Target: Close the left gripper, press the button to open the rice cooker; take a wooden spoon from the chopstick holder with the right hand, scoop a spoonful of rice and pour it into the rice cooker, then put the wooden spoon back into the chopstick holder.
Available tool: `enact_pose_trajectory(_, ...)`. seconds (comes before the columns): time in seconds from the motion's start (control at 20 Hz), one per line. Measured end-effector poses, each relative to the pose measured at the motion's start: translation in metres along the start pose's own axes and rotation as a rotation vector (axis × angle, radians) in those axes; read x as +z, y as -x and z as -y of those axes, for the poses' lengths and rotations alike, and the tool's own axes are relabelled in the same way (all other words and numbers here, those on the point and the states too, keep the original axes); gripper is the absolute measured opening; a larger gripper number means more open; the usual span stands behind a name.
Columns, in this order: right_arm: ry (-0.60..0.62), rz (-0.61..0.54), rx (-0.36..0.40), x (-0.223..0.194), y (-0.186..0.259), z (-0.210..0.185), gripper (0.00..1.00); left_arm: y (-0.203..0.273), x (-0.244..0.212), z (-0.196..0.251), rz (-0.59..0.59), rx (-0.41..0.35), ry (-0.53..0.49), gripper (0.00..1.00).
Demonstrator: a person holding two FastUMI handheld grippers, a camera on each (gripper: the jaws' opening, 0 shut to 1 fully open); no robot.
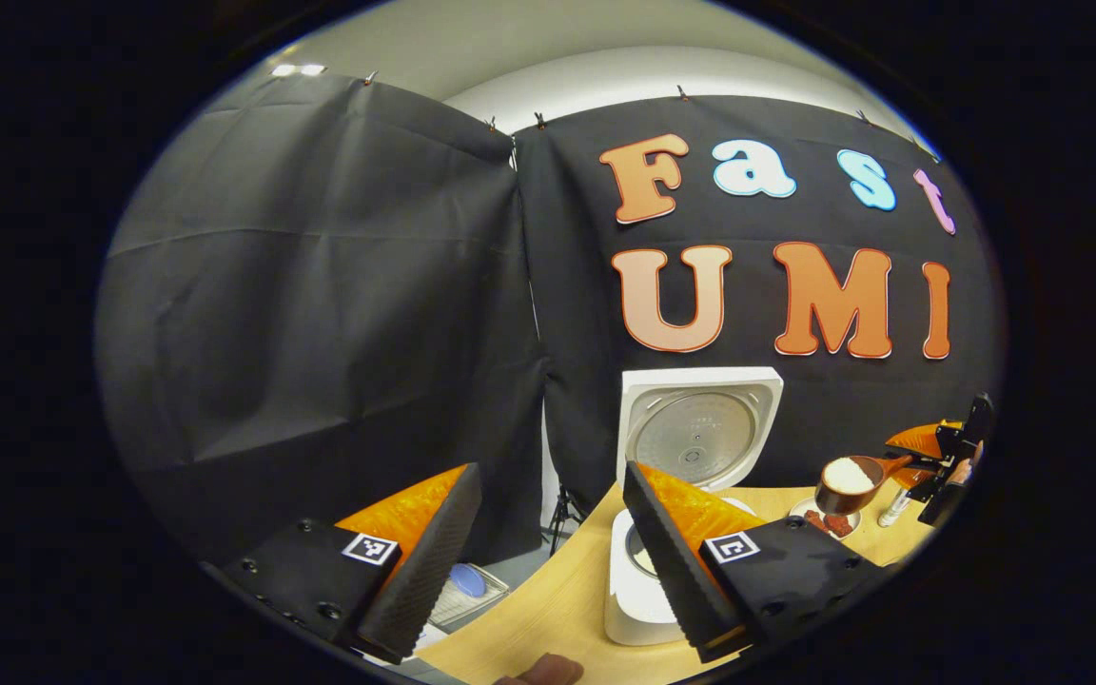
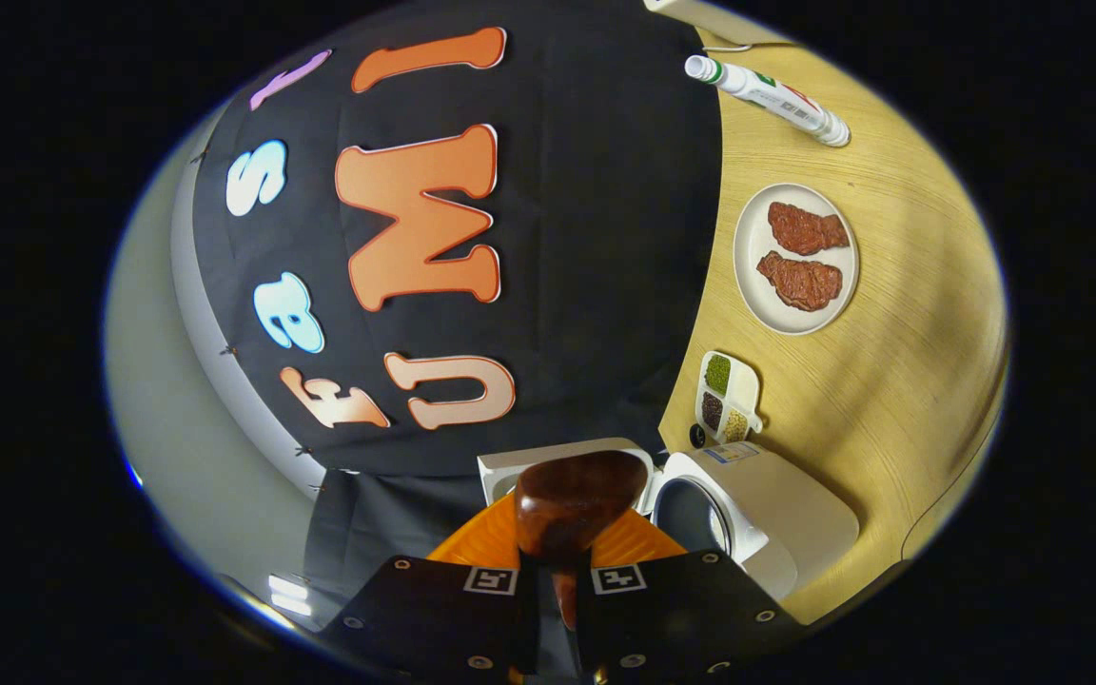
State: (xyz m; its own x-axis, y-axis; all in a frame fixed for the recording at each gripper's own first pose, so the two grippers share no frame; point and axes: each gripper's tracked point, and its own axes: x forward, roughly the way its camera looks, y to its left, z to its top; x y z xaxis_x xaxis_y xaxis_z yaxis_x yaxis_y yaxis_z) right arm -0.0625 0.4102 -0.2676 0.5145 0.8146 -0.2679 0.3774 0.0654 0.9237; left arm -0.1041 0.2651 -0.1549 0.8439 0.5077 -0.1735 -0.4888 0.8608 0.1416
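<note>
The white rice cooker [image 1: 638,595] stands on the wooden table [image 1: 548,609] with its lid [image 1: 700,428] raised upright. My left gripper [image 1: 548,571] is open, with nothing between its fingers, and hangs in front of the cooker. Off to the right, the wooden spoon [image 1: 848,480] carries a heap of white rice above a plate, and the right gripper [image 1: 933,461] holds its handle. In the right gripper view, my right gripper [image 2: 556,571] is shut on the spoon [image 2: 572,504], whose dark bowl shows its back. Beyond it sits the rice cooker [image 2: 776,514], its pot mouth [image 2: 691,514] open.
A white plate [image 2: 748,276] with two pieces of meat lies on the table [image 2: 900,381], also seen as the plate [image 1: 810,507] under the spoon. A small divided seasoning dish [image 2: 727,395] sits by the cooker. A bottle [image 2: 767,95] lies farther off. A thumb [image 1: 538,671] shows at the bottom edge.
</note>
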Motion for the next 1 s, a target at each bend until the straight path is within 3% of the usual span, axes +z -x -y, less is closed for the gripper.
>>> enact_pose_trajectory(0.7,0.488,-0.036,-0.158,-0.063,-0.104,0.001,0.14,-0.022,-0.043,-0.041,-0.085,0.047,0.031,1.00)
enact_pose_trajectory(1.0,0.585,-0.029,-0.187,-0.061,-0.117,0.006,0.14,-0.021,-0.050,-0.051,-0.100,0.068,0.032,0.99)
